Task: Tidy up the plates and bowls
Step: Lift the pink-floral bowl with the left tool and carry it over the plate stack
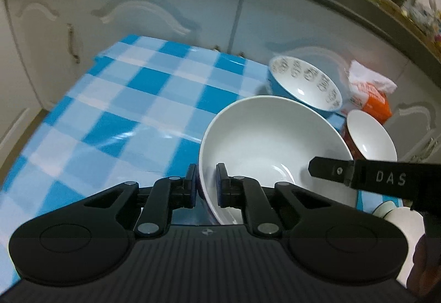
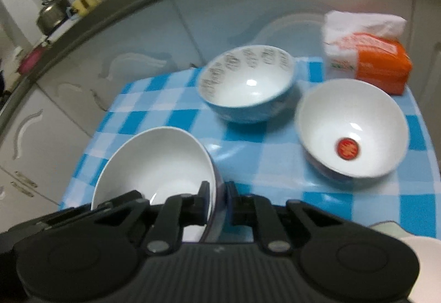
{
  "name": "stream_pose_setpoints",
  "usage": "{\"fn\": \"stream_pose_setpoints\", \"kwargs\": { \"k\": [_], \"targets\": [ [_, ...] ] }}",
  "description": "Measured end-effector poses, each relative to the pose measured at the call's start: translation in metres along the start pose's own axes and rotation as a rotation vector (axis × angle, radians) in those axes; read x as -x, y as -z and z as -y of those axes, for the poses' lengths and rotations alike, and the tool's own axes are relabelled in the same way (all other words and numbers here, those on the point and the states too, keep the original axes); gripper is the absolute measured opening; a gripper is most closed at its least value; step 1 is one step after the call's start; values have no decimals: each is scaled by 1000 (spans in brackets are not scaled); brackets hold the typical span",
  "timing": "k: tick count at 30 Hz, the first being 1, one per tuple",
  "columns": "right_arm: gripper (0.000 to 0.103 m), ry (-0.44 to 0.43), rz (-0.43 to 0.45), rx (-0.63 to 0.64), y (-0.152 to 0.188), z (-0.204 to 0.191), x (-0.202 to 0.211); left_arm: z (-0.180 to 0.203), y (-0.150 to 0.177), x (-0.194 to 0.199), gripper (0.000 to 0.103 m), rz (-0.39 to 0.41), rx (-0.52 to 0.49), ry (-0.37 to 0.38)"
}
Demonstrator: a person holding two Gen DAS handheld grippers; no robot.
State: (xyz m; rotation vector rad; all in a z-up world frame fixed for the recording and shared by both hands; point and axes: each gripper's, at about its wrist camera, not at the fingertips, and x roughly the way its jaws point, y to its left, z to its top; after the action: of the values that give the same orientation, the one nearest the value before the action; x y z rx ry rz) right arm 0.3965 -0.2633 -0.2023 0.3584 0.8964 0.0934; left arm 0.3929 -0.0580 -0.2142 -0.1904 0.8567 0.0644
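A blue-checked table (image 2: 275,165) carries a blue bowl (image 2: 248,88), a red-dotted bowl (image 2: 352,132) and an orange tissue pack (image 2: 369,60).

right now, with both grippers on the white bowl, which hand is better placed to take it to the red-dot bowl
Right, probably. The right gripper clamps the rim of the white bowl on the side facing the red-dot bowl, with bare cloth between. The left gripper clamps the opposite rim.
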Motion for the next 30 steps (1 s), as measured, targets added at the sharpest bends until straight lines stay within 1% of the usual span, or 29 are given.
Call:
{"fn": "stream_pose_setpoints", "kwargs": {
  "k": [3, 7, 10, 15, 17, 20, 23, 27, 30],
  "targets": [
    [10, -40, -2, 26, -4, -19, -1, -18, 2, 15, 9, 11, 28, -26],
    [10, -102, -22, 71, -1, -49, -3, -43, 11, 35, 9, 13, 81, -79],
    [10, -140, -47, 111, 7, -69, -7, -59, 22, 47, 9, 2, 112, -110],
    [10, -184, -104, 150, 29, -88, -11, -75, 43, 59, 10, -25, 154, -150],
    [11, -195, -126, 166, 39, -93, -12, -78, 50, 61, 10, -38, 174, -156],
    [11, -199, -147, 182, 51, -94, -9, -75, 57, 65, 10, -43, 177, -154],
    [11, -195, -157, 177, 61, -87, 1, -68, 65, 69, 9, -47, 172, -135],
    [11, -170, -159, 169, 72, -76, 13, -59, 78, 73, 10, -52, 159, -116],
    [11, -152, -161, 149, 77, -65, 18, -53, 83, 69, 10, -64, 148, -101]
  ]
}}
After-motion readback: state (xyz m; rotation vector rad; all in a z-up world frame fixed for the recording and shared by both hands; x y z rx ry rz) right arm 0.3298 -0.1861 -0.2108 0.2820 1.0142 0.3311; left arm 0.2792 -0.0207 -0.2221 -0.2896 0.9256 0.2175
